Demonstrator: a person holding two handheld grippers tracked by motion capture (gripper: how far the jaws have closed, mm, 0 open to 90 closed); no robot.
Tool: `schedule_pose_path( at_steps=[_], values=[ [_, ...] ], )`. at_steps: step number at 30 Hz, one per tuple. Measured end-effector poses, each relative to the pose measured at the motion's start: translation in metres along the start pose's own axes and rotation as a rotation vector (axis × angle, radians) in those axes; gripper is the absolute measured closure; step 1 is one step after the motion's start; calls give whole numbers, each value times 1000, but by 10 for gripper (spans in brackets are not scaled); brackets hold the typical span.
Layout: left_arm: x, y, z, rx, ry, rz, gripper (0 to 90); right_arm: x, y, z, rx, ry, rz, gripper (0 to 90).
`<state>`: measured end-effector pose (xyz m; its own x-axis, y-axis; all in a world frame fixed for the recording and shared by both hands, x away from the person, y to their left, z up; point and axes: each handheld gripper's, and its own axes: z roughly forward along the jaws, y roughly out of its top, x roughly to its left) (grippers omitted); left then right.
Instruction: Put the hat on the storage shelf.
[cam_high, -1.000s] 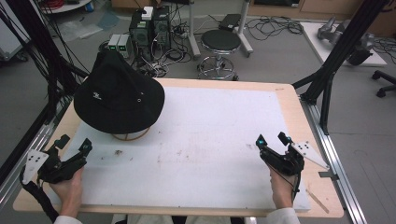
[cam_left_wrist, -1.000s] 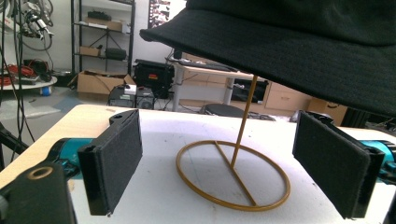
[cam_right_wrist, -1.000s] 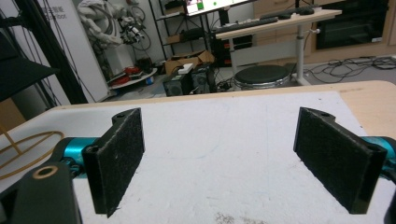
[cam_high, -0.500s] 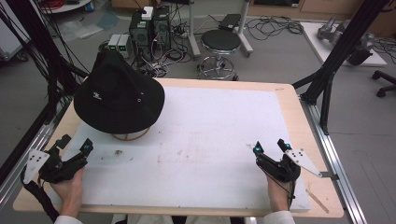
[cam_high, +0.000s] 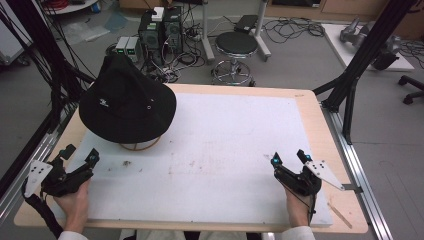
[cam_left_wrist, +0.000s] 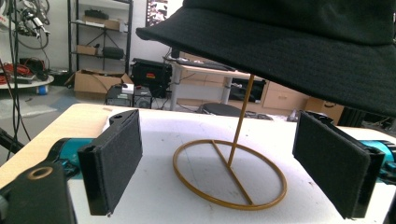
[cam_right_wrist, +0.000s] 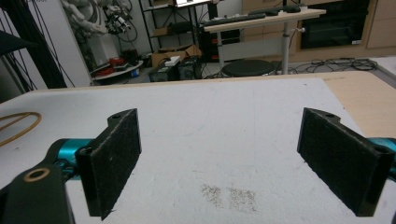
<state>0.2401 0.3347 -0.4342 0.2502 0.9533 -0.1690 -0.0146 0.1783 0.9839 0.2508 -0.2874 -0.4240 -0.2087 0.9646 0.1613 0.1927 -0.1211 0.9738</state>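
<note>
A black bucket hat (cam_high: 127, 102) sat on a thin gold wire stand (cam_left_wrist: 229, 175) at the far left of the table (cam_high: 310, 107), over the white mat (cam_high: 230, 150) that covered most of the wooden top. In the left gripper view the stand's upright rod rose from a ring base lying flat on the mat, and the hat's brim hung above it, well clear of the surface. The left gripper (cam_high: 79, 158) rested at the near left corner, held in the person's left hand (cam_high: 74, 207), its jaws spread wide with nothing between them; they pointed toward the stand, which lay just ahead but apart from the pads (cam_left_wrist: 114, 161). The right gripper (cam_high: 289, 159) sat near the front right of the mat, in the right hand (cam_high: 298, 210), its jaws likewise wide apart and empty over bare mat. A small dark smudge (cam_right_wrist: 229, 195) marked the mat just ahead of the right gripper's jaws. Beyond the table stood a round black stool (cam_high: 236, 45) and computer cases (cam_high: 161, 27) on the floor.
</note>
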Motion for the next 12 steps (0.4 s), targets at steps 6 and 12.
schedule_pose_path(
  at_steps=[6,12],
  values=[
    [1,0,0,2,2,-1,162,0,-1,1,11,2,-3,128],
    [1,0,0,1,1,-3,162,1,-2,1,16,7,-14,128]
  ],
)
